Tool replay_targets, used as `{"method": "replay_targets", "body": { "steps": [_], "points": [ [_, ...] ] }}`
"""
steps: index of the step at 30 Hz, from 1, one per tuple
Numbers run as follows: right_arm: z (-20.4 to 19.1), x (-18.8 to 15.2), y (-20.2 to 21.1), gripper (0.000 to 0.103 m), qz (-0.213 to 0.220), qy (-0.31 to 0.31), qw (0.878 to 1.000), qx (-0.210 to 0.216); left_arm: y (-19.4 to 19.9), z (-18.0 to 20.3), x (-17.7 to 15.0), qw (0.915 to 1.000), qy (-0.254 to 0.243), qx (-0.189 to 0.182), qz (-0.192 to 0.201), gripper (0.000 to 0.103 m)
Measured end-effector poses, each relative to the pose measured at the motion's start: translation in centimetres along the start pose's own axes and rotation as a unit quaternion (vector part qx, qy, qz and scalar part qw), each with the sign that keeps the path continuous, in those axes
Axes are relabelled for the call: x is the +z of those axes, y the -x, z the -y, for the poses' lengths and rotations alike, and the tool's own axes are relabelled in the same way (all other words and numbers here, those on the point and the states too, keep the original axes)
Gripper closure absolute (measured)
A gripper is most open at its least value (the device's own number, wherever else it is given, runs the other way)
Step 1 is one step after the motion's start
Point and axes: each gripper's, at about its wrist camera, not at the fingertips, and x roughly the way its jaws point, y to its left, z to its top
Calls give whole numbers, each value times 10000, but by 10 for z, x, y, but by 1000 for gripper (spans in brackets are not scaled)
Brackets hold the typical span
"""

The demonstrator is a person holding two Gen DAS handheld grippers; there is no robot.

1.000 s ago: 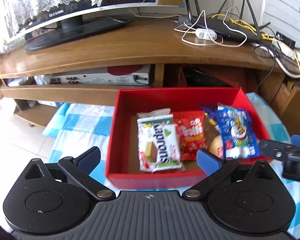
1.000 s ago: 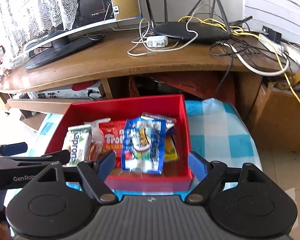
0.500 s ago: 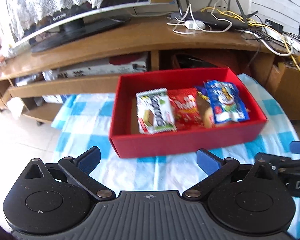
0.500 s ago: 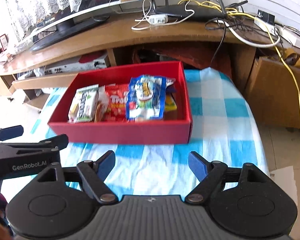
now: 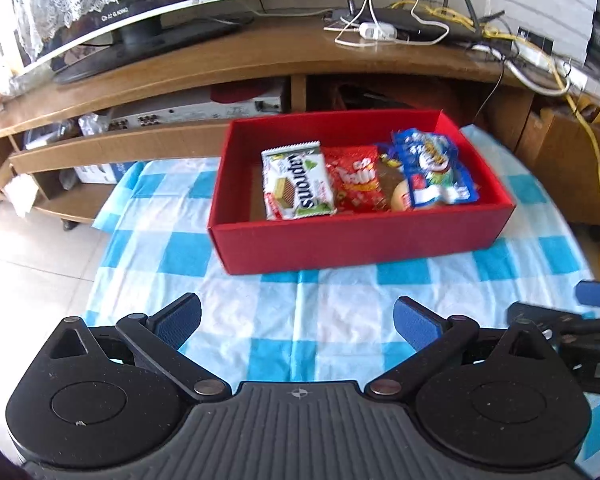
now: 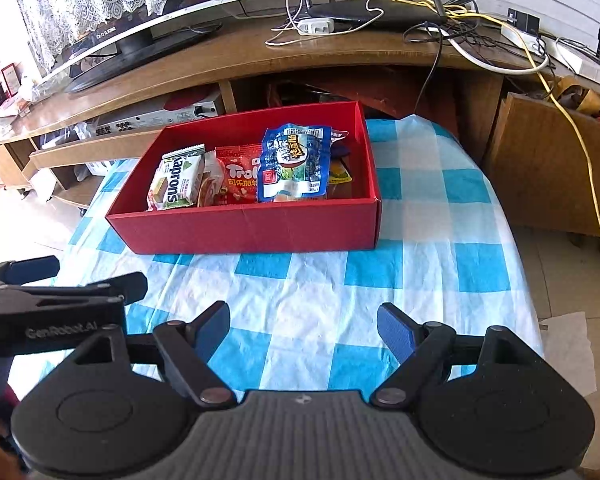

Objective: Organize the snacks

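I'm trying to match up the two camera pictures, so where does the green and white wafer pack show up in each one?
Left wrist view: the wafer pack lies just left of centre, leftmost snack in the red box.
Right wrist view: the wafer pack sits left of centre, again leftmost.
Shared landmark: the blue snack bag at the box's right.

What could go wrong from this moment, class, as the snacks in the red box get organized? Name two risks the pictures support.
1. The blue packet lies on top of other snacks, so an open claw reaching for it may drag or snag its neighbours.
2. The red box sits on a loose checked cloth; a push against its wall could perhaps slide the box or bunch the cloth.
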Motion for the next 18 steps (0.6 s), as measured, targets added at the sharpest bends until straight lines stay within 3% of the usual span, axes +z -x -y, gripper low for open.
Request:
{"method": "replay_targets", "body": {
  "steps": [18],
  "points": [
    [-6,-15,-8,17,-290,147,9995,-53,3,4,-19,9998,-82,66,-188,0]
  ]
}}
